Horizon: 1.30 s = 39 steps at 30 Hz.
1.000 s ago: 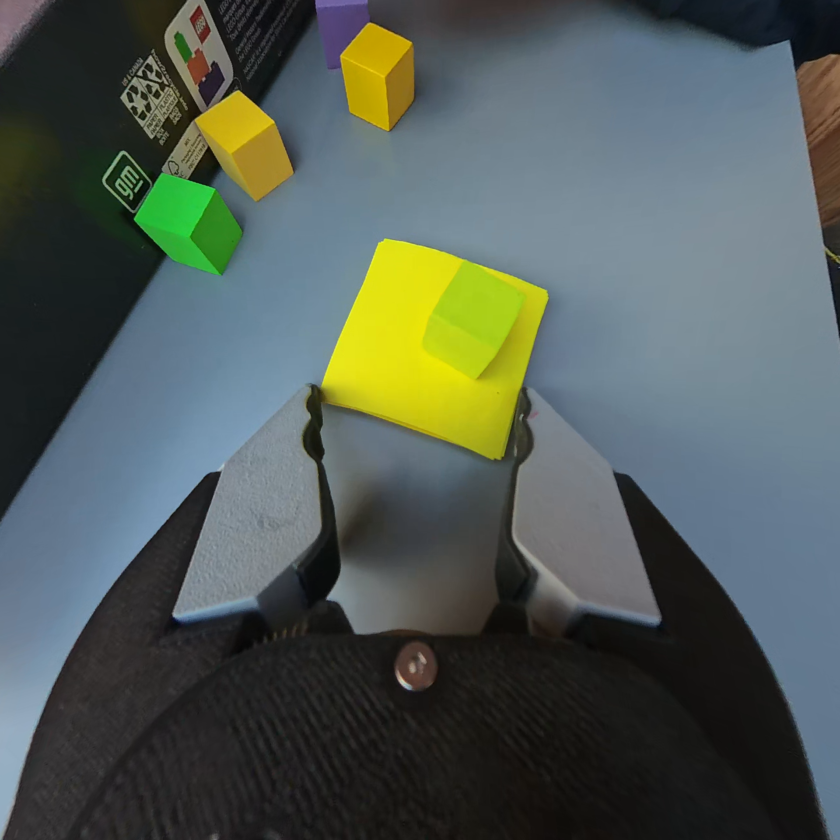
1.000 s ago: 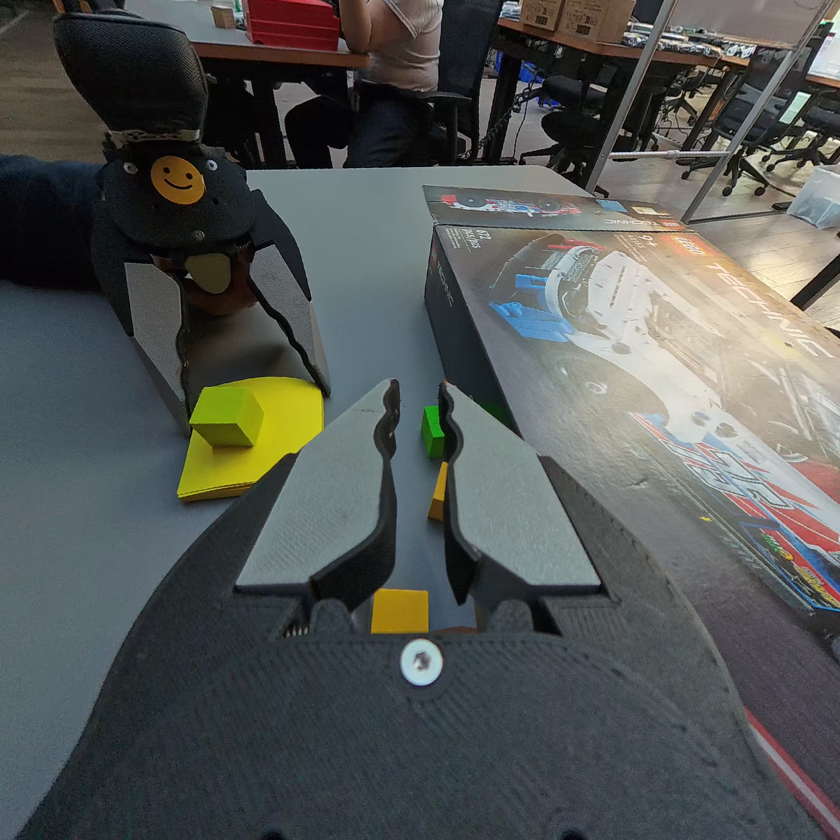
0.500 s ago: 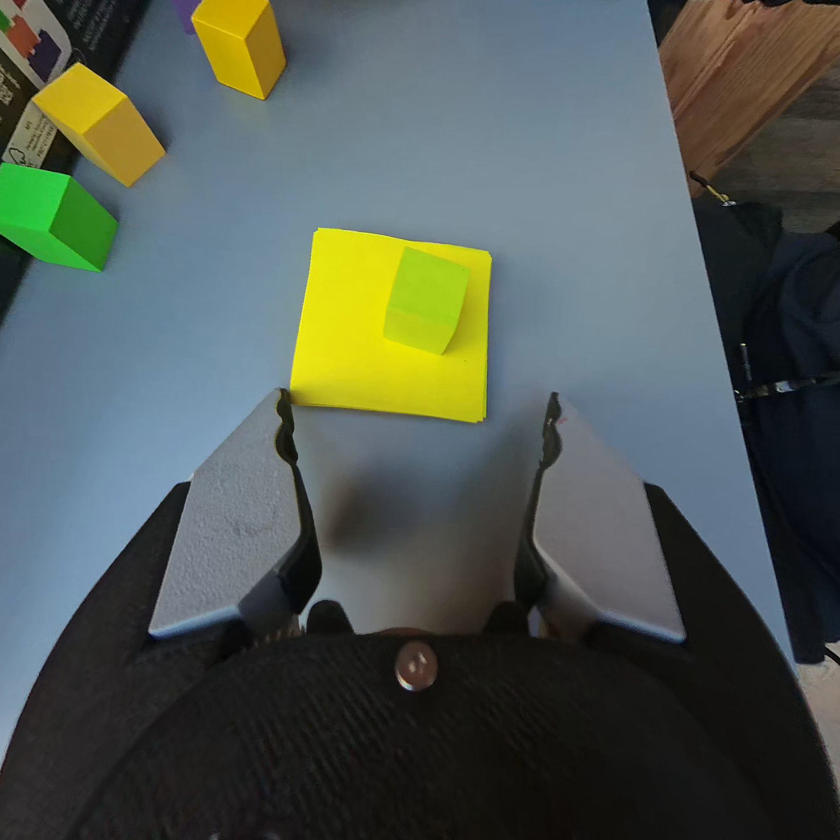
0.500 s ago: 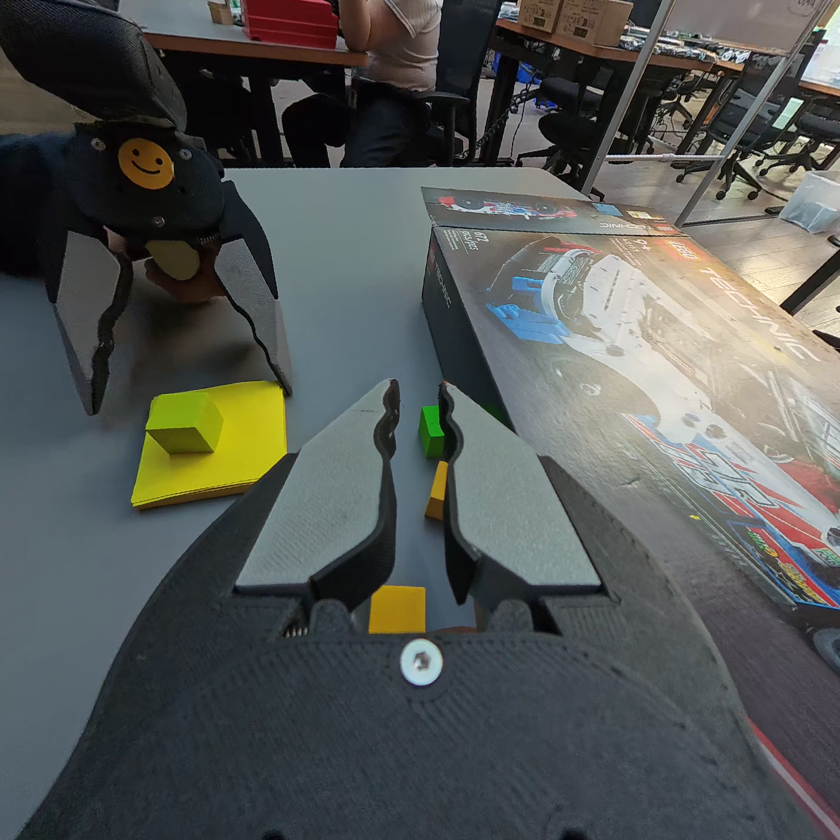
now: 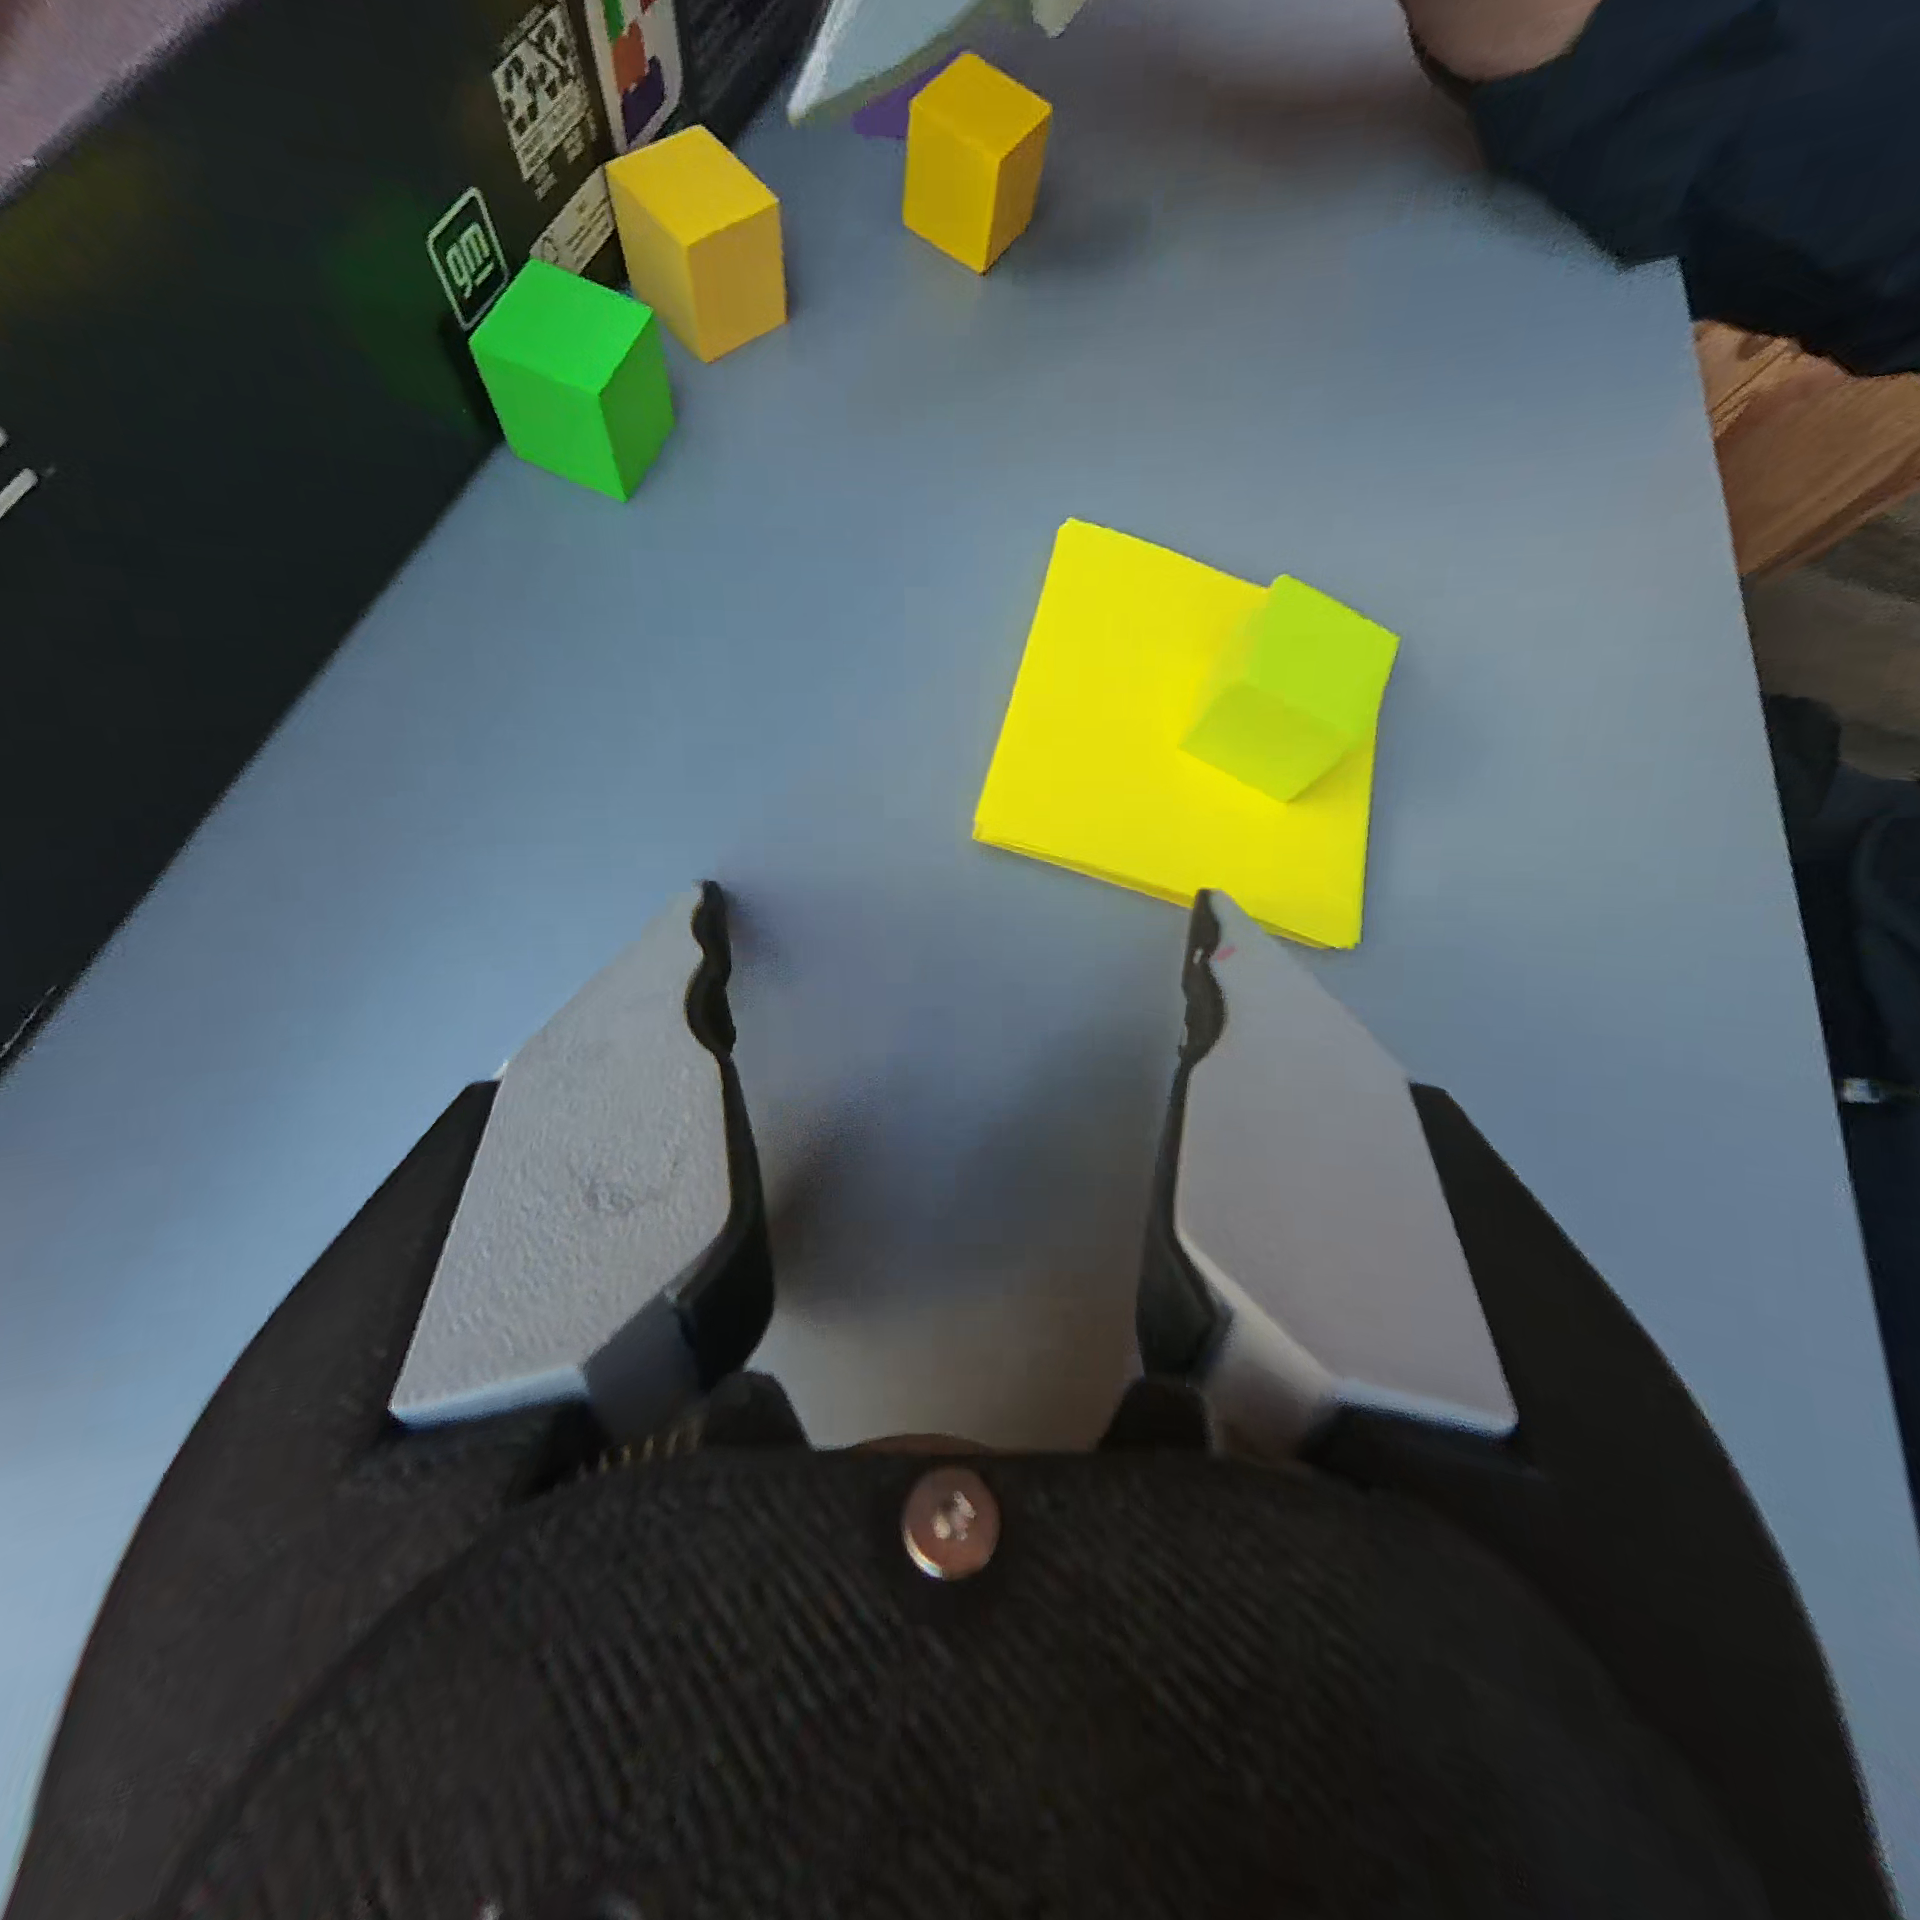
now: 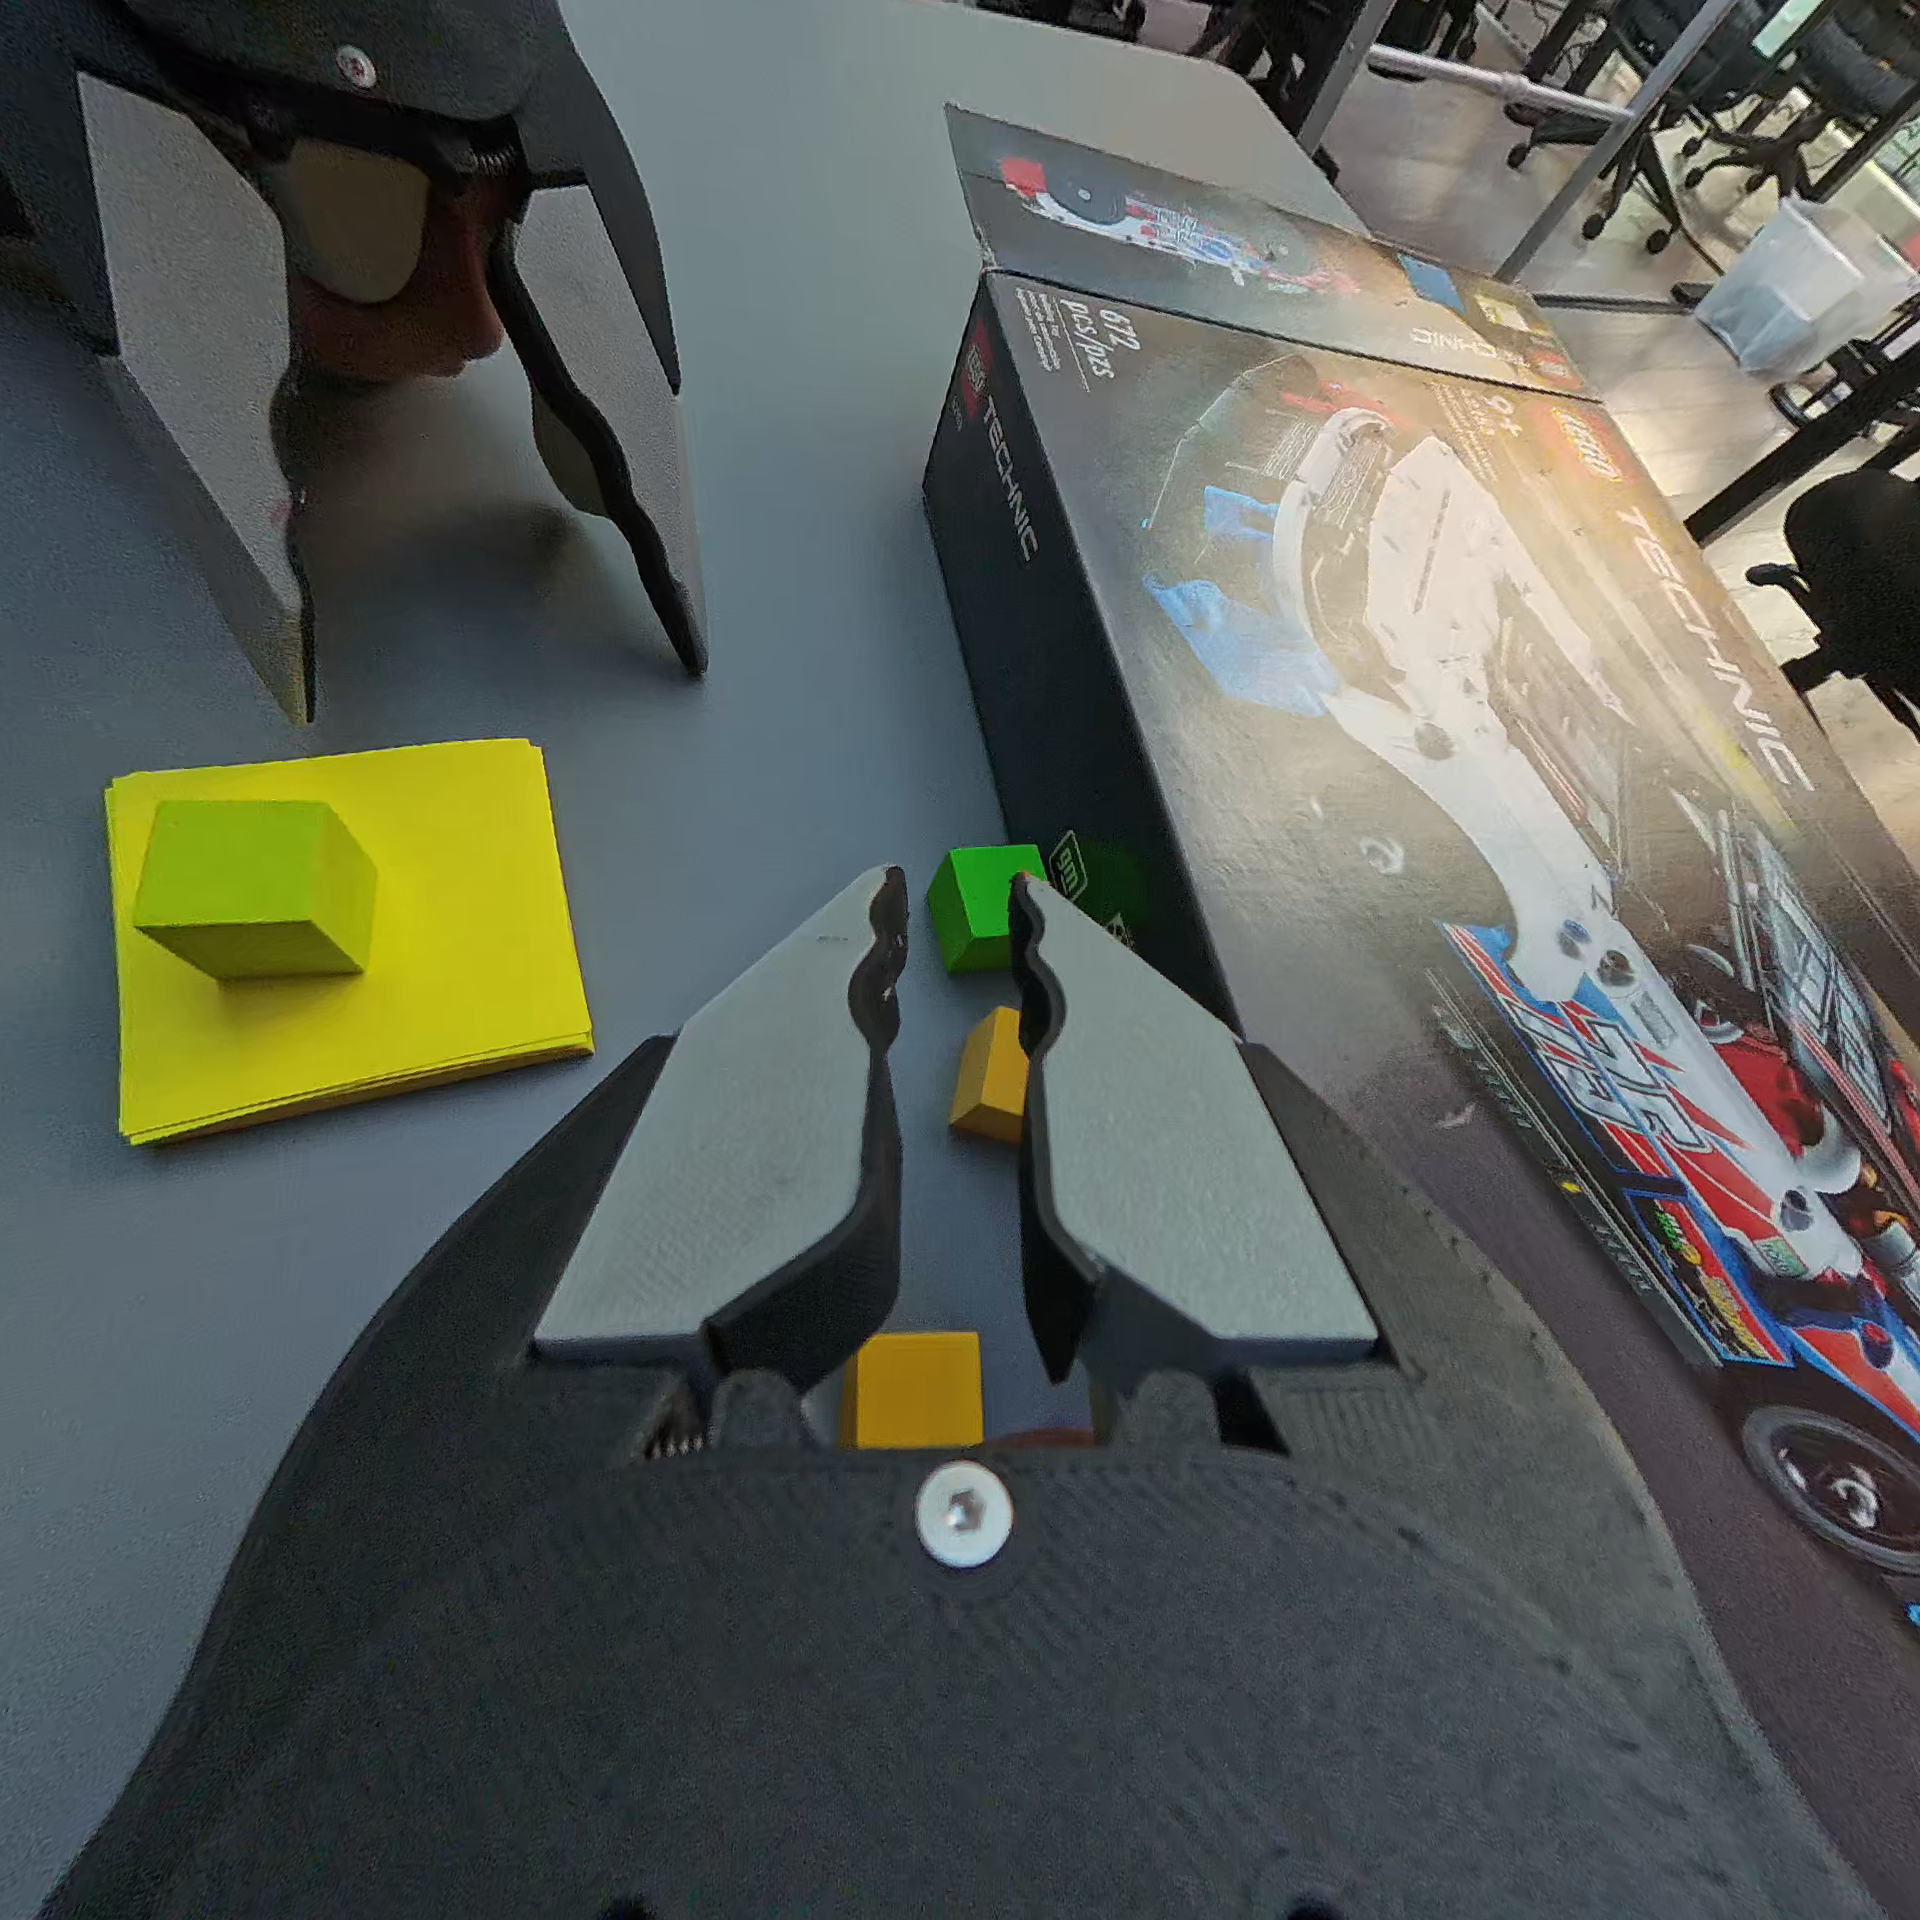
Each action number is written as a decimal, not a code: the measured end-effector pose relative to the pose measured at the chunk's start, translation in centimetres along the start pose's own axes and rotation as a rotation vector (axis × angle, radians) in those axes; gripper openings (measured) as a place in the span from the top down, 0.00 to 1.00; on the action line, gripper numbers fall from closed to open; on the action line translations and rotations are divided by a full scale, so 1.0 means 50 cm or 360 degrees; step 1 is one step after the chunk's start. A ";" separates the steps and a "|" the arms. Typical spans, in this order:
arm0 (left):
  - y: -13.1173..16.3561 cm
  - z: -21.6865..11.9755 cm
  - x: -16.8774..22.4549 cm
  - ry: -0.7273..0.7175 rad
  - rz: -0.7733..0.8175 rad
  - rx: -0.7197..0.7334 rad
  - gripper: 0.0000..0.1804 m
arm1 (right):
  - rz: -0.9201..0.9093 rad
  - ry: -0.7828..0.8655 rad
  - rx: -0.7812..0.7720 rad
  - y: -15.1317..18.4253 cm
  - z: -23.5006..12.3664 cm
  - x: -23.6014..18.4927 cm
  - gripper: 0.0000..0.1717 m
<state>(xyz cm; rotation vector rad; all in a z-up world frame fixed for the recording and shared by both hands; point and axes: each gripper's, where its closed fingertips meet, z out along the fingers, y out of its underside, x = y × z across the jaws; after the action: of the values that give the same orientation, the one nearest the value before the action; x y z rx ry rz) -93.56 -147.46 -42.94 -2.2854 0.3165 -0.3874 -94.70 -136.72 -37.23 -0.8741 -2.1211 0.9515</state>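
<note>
Yellow paper, a thin square stack (image 6: 343, 935), lies at the left of the right wrist view with a lime-green cube (image 6: 255, 888) resting on its far-left part. To its right stand a bright green block (image 5: 571, 379), then two orange-yellow blocks (image 5: 701, 255) (image 5: 971, 156) close to a long dark printed box (image 6: 1455, 727) (a purple piece (image 5: 883, 116) peeks out behind the farther one, probably another block). The left gripper (image 5: 951, 899) hovers over bare table with its fingers spread wide and nothing between them; its right fingertip (image 5: 1205, 914) overlaps the stack's near edge. The right gripper (image 6: 951, 883) has its fingers nearly together with a narrow slit left, gripping nothing; the green and orange blocks show through and beyond that slit. The table (image 5: 520, 831) is smooth grey-blue; beyond it are office chairs (image 6: 1662, 156) and a pale floor.
</note>
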 end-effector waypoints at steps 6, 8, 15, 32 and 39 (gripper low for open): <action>-0.012 -0.003 -0.007 0.0088 -0.0140 0.0055 0.57 | -0.0040 0.0134 -0.0314 0.030 0.048 0.003 0.87; -0.011 -0.001 -0.002 0.0096 -0.0114 0.0047 0.55 | -0.0076 0.0160 -0.0410 0.045 0.063 0.004 0.87; -0.014 0.005 0.003 0.0101 -0.0094 0.0041 0.55 | -0.0198 0.0157 -0.0514 0.057 0.090 -0.003 0.86; -0.014 0.003 0.003 0.0109 -0.0107 0.0047 0.56 | -0.0095 -0.0266 -0.0321 0.042 0.071 -0.094 0.76; -0.011 0.005 0.006 0.0086 -0.0058 0.0030 0.54 | -0.0064 -0.0339 -0.0291 0.036 0.062 -0.110 0.84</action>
<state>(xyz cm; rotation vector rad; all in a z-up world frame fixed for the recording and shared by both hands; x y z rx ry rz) -93.13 -147.03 -42.63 -2.2678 0.2976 -0.4692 -93.41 -141.18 -41.86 -0.8463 -2.4291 0.8730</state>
